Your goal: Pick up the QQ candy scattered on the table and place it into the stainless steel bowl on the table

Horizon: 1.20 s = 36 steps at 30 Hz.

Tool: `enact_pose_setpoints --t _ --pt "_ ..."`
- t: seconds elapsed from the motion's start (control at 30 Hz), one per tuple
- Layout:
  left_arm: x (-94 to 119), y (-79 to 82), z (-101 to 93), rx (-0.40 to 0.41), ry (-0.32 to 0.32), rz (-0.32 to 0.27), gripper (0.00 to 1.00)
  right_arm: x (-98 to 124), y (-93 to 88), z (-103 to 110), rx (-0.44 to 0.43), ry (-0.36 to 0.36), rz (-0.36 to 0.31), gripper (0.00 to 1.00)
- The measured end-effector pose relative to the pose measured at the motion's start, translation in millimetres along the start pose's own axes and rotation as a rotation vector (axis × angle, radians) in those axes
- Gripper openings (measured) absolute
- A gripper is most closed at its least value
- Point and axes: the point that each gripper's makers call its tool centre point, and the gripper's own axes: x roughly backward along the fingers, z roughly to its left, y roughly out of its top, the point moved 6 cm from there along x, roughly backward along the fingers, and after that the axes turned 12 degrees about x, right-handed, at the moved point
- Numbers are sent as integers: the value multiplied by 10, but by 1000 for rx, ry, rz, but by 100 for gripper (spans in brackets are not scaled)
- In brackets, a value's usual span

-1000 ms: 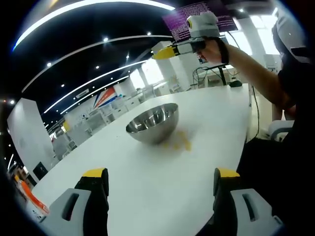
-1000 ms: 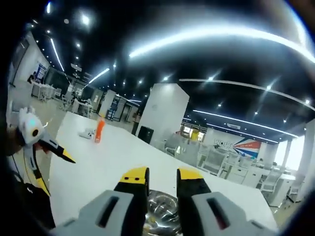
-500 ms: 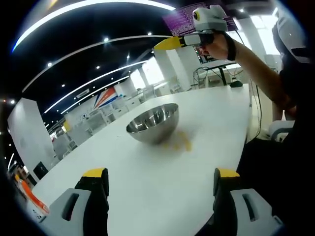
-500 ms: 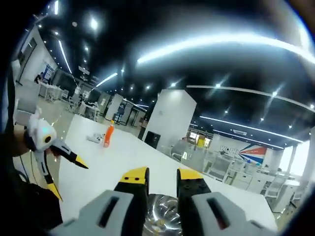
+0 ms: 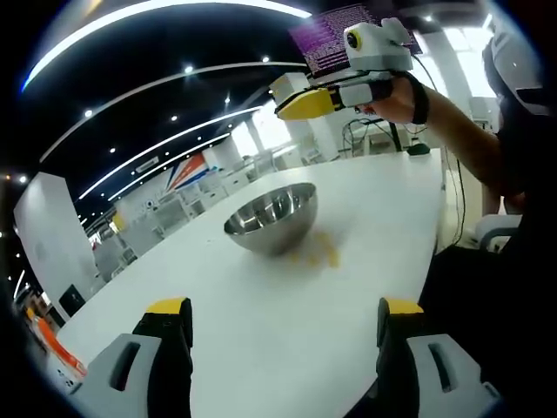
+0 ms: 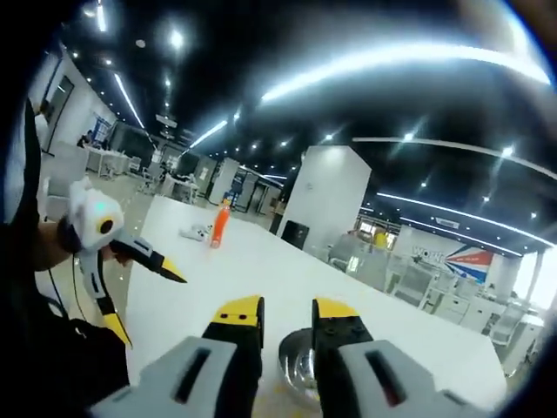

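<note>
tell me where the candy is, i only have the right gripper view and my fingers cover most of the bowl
Observer: In the left gripper view the yellow QQ candy lies loose on the white table, right beside the stainless steel bowl, at the bowl's lower right in that view.
Operator: ok and how high am i over it
Observer: The right gripper hangs in the air well above the bowl and the candy, touching neither.
</note>
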Motion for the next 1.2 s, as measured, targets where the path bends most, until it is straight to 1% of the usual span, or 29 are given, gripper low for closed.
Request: enact_pose_setpoints --t 0.03,0.1,0.23,0.3,0.33,0.47,0.57,0.67,0.8,0.87,1.07,1.2 --pt "2 -4 4 -1 2 0 88 -18 -59 68 -7 16 12 21" --pt "6 -11 5 1 1 2 88 -47 -154 152 -20 25 26 21" --pt "7 -29 -18 0 -6 11 88 -105 -391 347 -72 62 64 20" --pt "7 -29 -24 0 -8 10 88 -135 -515 418 -87 74 87 19" --pt "11 -27 -26 1 -8 9 88 -154 -607 459 -102 79 106 19" --pt "24 -26 -23 3 -6 4 88 -203 -847 550 -127 84 142 19" --pt "30 -49 -20 4 -2 11 88 -223 -967 597 -152 88 158 19" --pt "35 -59 -23 6 -4 12 88 -240 -1078 660 -185 99 176 19" --pt "36 -51 -17 6 -3 10 88 -254 -1195 718 -197 102 200 18" --pt "34 -49 -14 4 -1 11 88 -273 -1233 720 -203 106 210 18" --pt "23 -67 -21 6 -5 15 88 -285 -1375 821 -212 132 242 18" --pt "18 -73 -19 6 -5 17 88 -283 -1424 876 -221 143 253 18"
